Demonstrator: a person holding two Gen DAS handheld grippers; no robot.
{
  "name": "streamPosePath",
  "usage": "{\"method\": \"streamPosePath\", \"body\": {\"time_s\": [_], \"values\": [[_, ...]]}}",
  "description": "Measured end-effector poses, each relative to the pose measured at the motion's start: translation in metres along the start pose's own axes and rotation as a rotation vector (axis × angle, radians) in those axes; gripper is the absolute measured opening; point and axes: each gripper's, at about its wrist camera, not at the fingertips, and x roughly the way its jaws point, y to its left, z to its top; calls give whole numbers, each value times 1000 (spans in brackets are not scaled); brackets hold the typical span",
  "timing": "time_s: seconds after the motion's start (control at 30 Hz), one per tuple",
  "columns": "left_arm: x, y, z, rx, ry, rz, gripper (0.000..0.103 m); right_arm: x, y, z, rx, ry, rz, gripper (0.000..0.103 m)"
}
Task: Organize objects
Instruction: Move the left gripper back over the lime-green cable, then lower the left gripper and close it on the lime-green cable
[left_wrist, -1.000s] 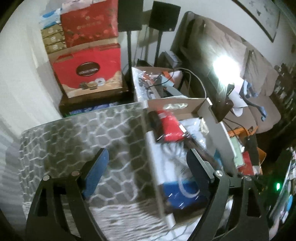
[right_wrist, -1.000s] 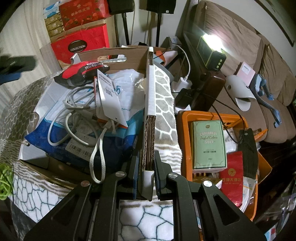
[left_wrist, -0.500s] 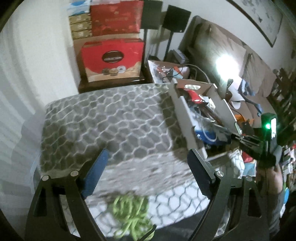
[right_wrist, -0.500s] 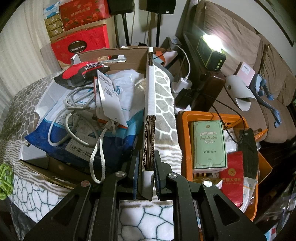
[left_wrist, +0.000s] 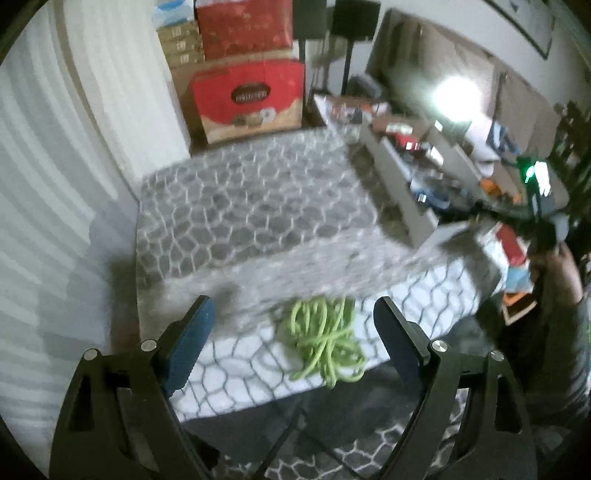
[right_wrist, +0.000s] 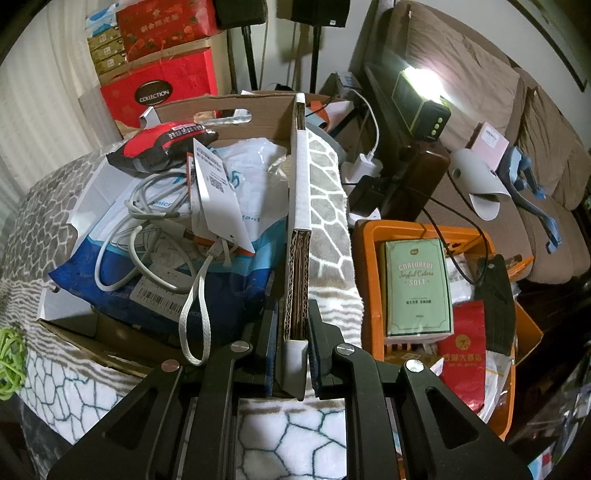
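Note:
A bundle of green cord (left_wrist: 325, 338) lies at the near edge of the table covered by a grey honeycomb cloth (left_wrist: 251, 206). My left gripper (left_wrist: 293, 336) is open and empty, hovering near and above the cord. My right gripper (right_wrist: 291, 360) is shut on the right wall of a cardboard box (right_wrist: 298, 206) full of bags, white cables (right_wrist: 147, 236) and a red packet (right_wrist: 162, 144). The box also shows at the table's right in the left wrist view (left_wrist: 402, 184). The green cord shows at the left edge of the right wrist view (right_wrist: 9, 354).
Red gift boxes (left_wrist: 251, 96) are stacked behind the table. An orange crate (right_wrist: 436, 291) with a green packet and red bag stands right of the table. A sofa (right_wrist: 480, 110) with a lamp, slipper and clutter lies beyond.
My left gripper has pulled back from the box toward the table's near edge, bringing the green cord between its fingers. The right gripper stays clamped on the box wall.

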Motion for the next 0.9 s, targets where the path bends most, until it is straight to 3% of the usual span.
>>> {"method": "streamPosePath", "body": {"time_s": [0.33, 0.57, 0.77, 0.9], "values": [[63, 4, -25, -81, 107, -50, 86, 1, -6, -2, 1, 2, -7, 14], [87, 5, -33, -109, 134, -70, 68, 4, 4, -1, 1, 3, -11, 14], [84, -3, -28, -86, 122, -102, 33, 3, 8, -2, -1, 3, -13, 14], [84, -10, -22, -76, 115, -118, 24, 2, 8, -2, -1, 4, -13, 14]]}}
